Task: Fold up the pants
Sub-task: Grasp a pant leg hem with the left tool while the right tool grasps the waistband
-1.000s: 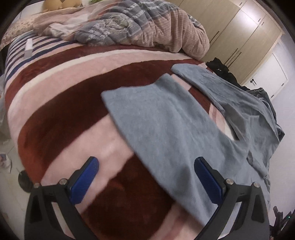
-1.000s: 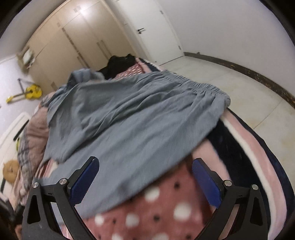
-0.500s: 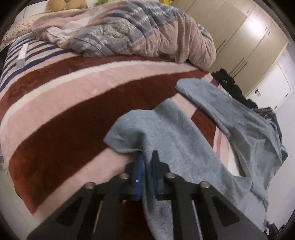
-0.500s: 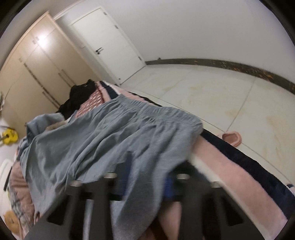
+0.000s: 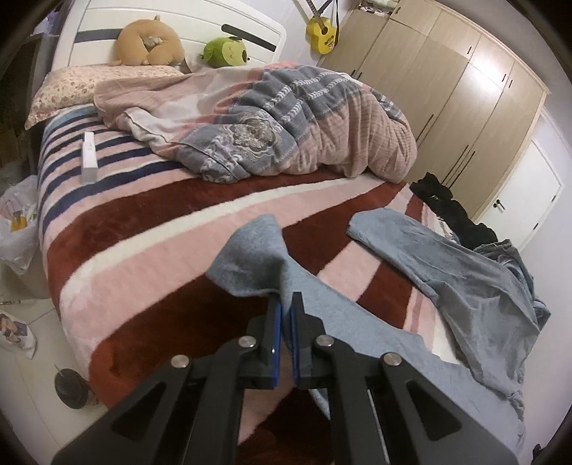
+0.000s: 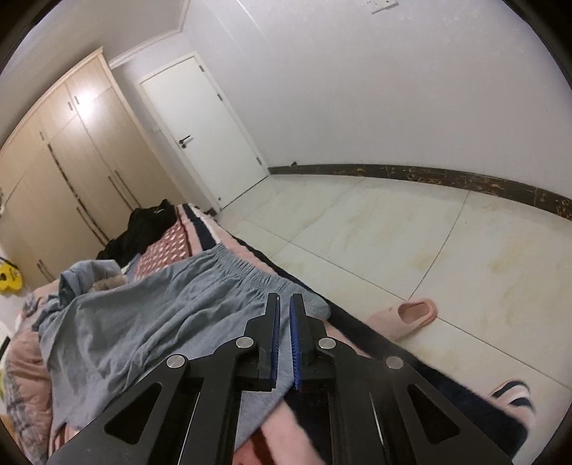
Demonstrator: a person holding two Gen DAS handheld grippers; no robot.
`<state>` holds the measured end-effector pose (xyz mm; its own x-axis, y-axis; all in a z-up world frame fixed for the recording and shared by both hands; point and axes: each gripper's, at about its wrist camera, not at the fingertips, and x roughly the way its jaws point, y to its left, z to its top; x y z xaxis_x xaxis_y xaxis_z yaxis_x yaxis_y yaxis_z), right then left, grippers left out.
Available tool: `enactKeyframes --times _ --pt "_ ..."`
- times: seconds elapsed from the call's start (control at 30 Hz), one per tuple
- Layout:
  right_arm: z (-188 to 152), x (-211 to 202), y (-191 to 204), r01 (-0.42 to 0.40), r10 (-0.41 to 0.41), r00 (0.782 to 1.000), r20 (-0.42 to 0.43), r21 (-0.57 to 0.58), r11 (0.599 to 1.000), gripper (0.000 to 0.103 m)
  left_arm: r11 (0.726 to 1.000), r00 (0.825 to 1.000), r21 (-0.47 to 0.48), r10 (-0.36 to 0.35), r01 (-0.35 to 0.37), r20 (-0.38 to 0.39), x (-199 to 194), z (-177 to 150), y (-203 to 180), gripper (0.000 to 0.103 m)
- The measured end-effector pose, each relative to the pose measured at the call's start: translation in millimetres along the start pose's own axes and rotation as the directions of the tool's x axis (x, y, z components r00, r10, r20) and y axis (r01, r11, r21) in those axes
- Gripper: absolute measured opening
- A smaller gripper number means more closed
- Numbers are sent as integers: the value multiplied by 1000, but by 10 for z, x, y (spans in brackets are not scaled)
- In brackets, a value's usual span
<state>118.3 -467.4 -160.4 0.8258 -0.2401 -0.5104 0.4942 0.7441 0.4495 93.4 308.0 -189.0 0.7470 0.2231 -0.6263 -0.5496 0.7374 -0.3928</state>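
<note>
A second ago both pairs of jaws stand wide apart above the cloth; now both are closed. The left gripper (image 5: 285,304) pinches the hem of one leg of the grey-blue pants (image 5: 357,322), and that hem no longer lies flat on the striped blanket (image 5: 161,229) but rises off it in a peaked fold. The right gripper (image 6: 284,304) clamps the cloth near the elastic waistband (image 6: 246,268), which is lifted. Both views now sit higher, showing the headboard (image 5: 178,18) and a pink slipper (image 6: 411,314).

Grey-blue pants (image 5: 464,272); maroon-pink-white striped blanket (image 5: 150,243); blue-lined jaws.
</note>
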Motion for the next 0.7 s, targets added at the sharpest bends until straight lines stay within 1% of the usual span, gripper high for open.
enactKeyframes --times 0.07,0.1,0.13,0.17,0.2,0.23,0.27,0.3,0.33,0.37,0.4,0.47,0.53,0.57,0.6,0.63,0.67,0.7 --pt "6 80 -106 -62 65 992 -104 34 997 6 1000 1000 22 21 -21 3 21 31 19 3" --pt "-9 134 -138 -82 88 984 -157 42 996 18 999 1000 29 27 -27 2 30 45 31 3" --pt "-36 184 -160 -99 105 973 -208 38 994 26 999 999 34 35 -36 4 34 62 53 3" --pt "-79 208 -160 -114 117 964 -240 25 993 41 998 999 38 47 -47 9 27 73 74 3" --pt "-129 205 -149 -125 123 960 -253 8 992 49 998 998 38 56 -57 15 17 91 104 3" --pt "-172 194 -131 -140 134 957 -259 -4 990 51 997 997 32 69 -69 23 0 115 151 3" --pt "-216 192 -114 -163 154 951 -269 -10 987 56 996 996 22 82 -82 31 -15 140 199 3" --pt "-257 213 -97 -189 179 941 -288 -6 982 60 995 995 3 96 -97 38 -35 176 272 3" --pt "-280 238 -84 -203 193 934 -299 -5 979 61 995 994 -12 104 -104 41 -49 223 347 3" --pt "-300 254 -58 -202 188 934 -303 -18 979 62 994 994 -13 105 -105 43 -56 242 373 2" --pt "-307 269 -31 -184 164 942 -294 -42 982 62 994 993 -2 107 -107 44 -67 273 396 2" --pt "-304 357 13 -154 134 947 -291 -48 987 64 993 993 40 106 -108 42 -71 286 370 2" --pt "-289 439 60 -141 125 951 -283 -36 989 62 993 994 55 105 -107 42 -63 274 349 2" --pt "-281 464 97 -132 115 955 -275 -44 990 47 993 994 50 101 -103 41 -62 267 353 2" --pt "-285 476 136 -111 93 959 -266 -56 992 16 995 995 41 91 -92 36 -59 266 363 2" --pt "-281 499 156 -92 72 960 -270 -63 994 10 996 996 36 82 -83 34 -63 259 369 2" --pt "-296 500 167 -96 80 957 -279 -47 994 10 997 997 34 72 -73 34 -71 259 378 2" --pt "-299 463 154 -89 79 963 -256 -29 996 9 997 997 35 68 -69 35 -76 256 376 2"
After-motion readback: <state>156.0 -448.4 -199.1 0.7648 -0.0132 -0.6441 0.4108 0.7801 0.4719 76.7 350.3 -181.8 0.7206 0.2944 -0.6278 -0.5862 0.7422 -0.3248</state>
